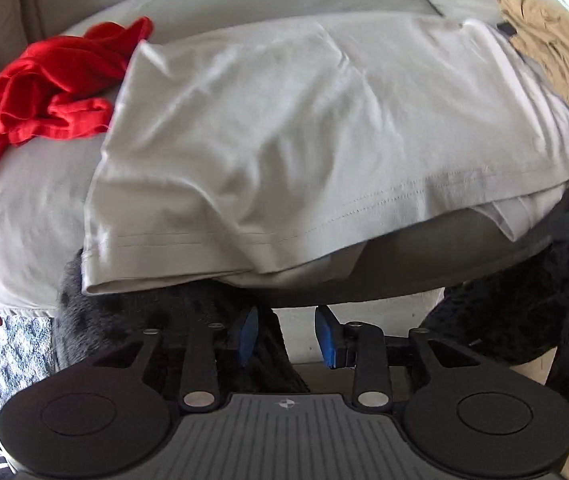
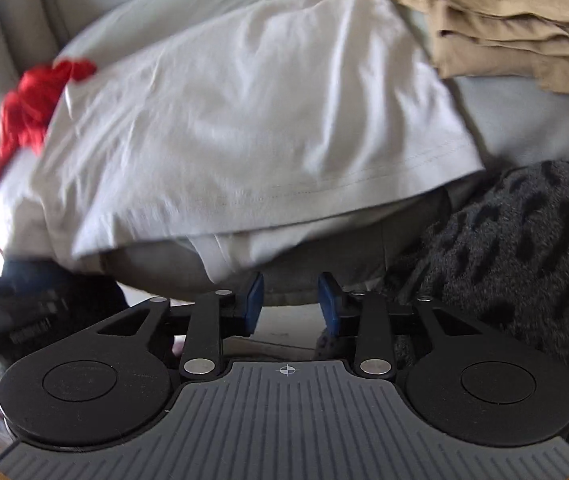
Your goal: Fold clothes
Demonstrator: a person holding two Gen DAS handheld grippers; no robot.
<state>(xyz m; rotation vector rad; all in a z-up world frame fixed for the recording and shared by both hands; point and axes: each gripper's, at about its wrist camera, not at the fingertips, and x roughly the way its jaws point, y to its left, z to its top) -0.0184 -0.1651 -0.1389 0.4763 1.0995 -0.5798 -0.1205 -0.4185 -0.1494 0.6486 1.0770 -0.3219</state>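
The left gripper is being held partly open, its blue pads standing apart with nothing between them and nothing being touched. The right gripper is likewise being kept at a moderate gap (empty, its pads clear of the cloth). A white shirt is being seen spread flat on a grey sofa cushion, its hem hanging over the front edge just beyond both grippers. A crumpled red garment is lying at its left side, and folded tan clothes at its right.
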